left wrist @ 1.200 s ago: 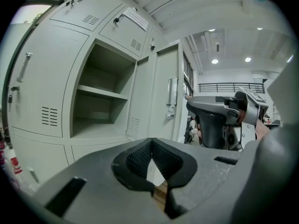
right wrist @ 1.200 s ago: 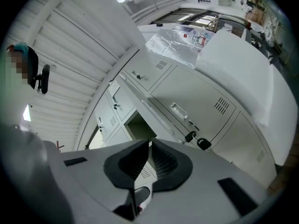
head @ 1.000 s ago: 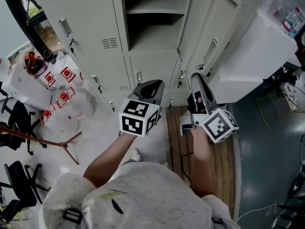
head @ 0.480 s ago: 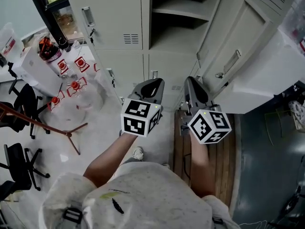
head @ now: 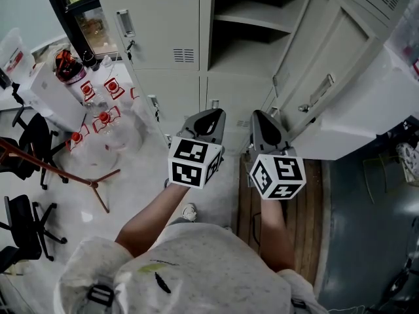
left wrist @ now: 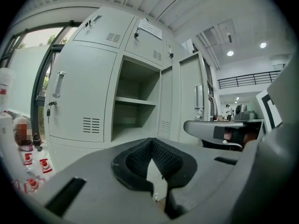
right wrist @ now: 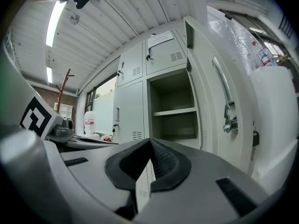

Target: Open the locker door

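The grey locker door (head: 327, 64) stands swung wide to the right, its handle (head: 319, 91) facing out. Beside it the open compartment (head: 252, 38) shows a bare shelf. My right gripper (head: 256, 114) is shut with nothing in it, held level a little left of the door's lower edge, apart from the handle. In the right gripper view the jaws (right wrist: 150, 140) meet in front of the open compartment, with the door (right wrist: 210, 101) at the right. My left gripper (head: 213, 113) hangs beside the right one, also shut and holding nothing; its tips (left wrist: 150, 140) touch.
A closed locker with a handle (head: 124, 23) stands left of the open one. Further left are a white table with red-capped bottles (head: 85, 90), black office chairs (head: 26, 149) and a red stand's legs (head: 78, 191). Wooden boards (head: 308, 201) lie underfoot at the right.
My right gripper has rolled, turning its marker cube, and drawn down and left, away from the door handle towards the left gripper. The door has stayed open.
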Motion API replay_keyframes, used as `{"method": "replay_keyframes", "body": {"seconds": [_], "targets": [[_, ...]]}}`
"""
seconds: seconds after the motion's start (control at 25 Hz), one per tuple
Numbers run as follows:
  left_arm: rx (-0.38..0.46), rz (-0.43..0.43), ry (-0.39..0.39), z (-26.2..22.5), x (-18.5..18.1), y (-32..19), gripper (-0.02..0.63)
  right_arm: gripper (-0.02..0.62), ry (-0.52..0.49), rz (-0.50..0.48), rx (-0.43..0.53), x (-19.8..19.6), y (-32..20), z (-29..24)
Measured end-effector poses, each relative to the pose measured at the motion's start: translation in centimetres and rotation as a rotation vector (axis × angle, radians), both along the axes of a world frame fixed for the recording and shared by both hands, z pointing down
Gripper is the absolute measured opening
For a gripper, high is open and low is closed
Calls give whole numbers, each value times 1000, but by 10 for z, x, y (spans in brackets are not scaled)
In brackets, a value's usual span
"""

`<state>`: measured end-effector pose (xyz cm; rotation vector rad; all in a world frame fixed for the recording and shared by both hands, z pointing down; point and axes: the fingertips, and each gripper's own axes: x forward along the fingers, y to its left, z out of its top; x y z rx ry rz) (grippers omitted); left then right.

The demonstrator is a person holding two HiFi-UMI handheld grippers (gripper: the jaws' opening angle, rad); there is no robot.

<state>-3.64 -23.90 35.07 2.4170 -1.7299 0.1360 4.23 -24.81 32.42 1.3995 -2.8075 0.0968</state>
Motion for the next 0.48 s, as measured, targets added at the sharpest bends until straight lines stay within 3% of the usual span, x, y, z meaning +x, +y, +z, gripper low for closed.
{"method": "replay_keyframes", "body": {"seconds": [0.48], "targets": [[-6, 5, 2, 3, 2, 1, 6, 3, 8, 9, 2, 3, 2, 1]]}}
